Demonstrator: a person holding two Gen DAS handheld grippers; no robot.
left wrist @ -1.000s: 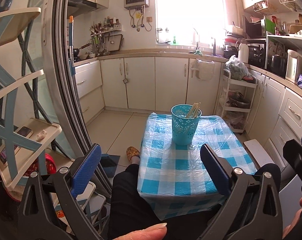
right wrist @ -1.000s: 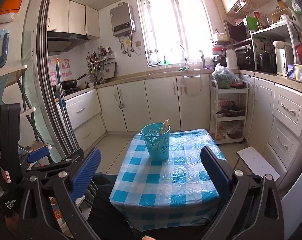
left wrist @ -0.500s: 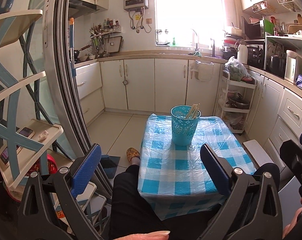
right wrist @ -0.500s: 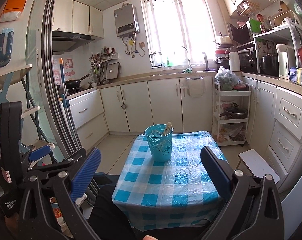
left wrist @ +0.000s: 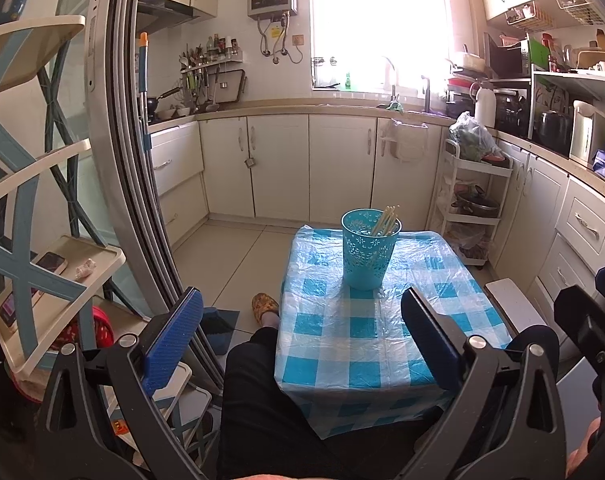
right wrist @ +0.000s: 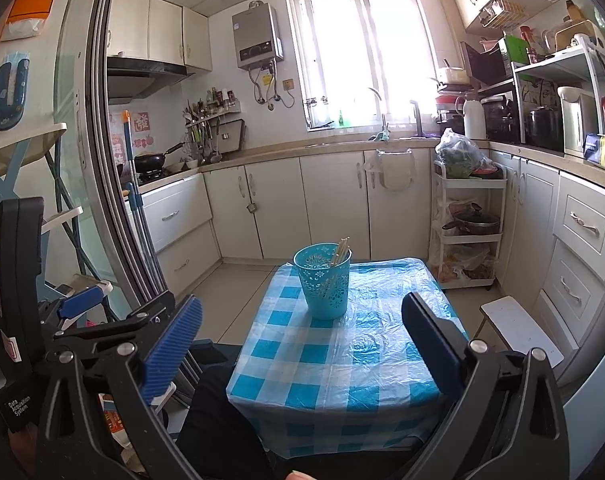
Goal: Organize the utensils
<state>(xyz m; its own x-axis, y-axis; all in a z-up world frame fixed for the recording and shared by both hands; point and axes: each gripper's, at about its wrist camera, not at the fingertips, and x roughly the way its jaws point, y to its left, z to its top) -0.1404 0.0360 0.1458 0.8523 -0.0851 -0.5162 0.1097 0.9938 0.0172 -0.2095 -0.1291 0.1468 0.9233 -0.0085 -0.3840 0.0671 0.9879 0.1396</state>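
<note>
Chopsticks [left wrist: 385,220] lean up and right from an upright blue cup [left wrist: 367,249] on the checked table [left wrist: 342,336], while the left gripper [left wrist: 302,344] and right gripper [right wrist: 302,344] hover level, fingers wide apart, empty.

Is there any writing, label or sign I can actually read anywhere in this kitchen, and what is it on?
"Data Acquisition System": white print on the black device at the left edge of the right wrist view.
Red paper signs on the tiled wall by the stove: characters too blurred to read.
Grey wall-mounted water heater: panel markings too small.
Blue box on the right counter: print unreadable.
</note>
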